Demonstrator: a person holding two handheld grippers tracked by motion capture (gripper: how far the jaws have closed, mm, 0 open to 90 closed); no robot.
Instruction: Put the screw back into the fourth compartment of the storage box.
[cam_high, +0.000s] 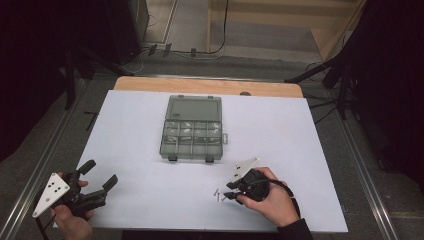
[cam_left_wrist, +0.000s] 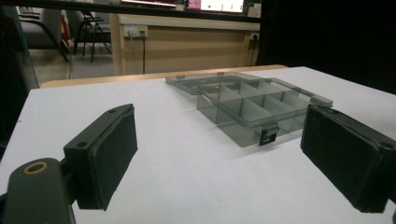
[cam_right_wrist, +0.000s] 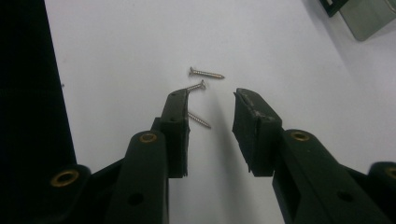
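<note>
Right tongs (cam_right_wrist: 210, 105) half spread over three screws (cam_right_wrist: 206, 73), left tongs (cam_high: 98, 173) spread wide, empty.

Dim room; grey floor (cam_high: 280, 65); chairs (cam_left_wrist: 88, 28); wooden counter (cam_left_wrist: 187, 44).

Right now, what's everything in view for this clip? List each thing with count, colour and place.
Compartment box: one, smoky grey clear plastic, lid open, middle of the table.
Screws: three, silver, on the sheet by the right gripper's jaws.
Table sheet: one, white, over a wooden top.
Left gripper: one, black with grey plate, near left corner, jaws wide apart.
Right gripper: one, black, near right, jaws parted at the screws.
Hands: two, one on each gripper.
</note>
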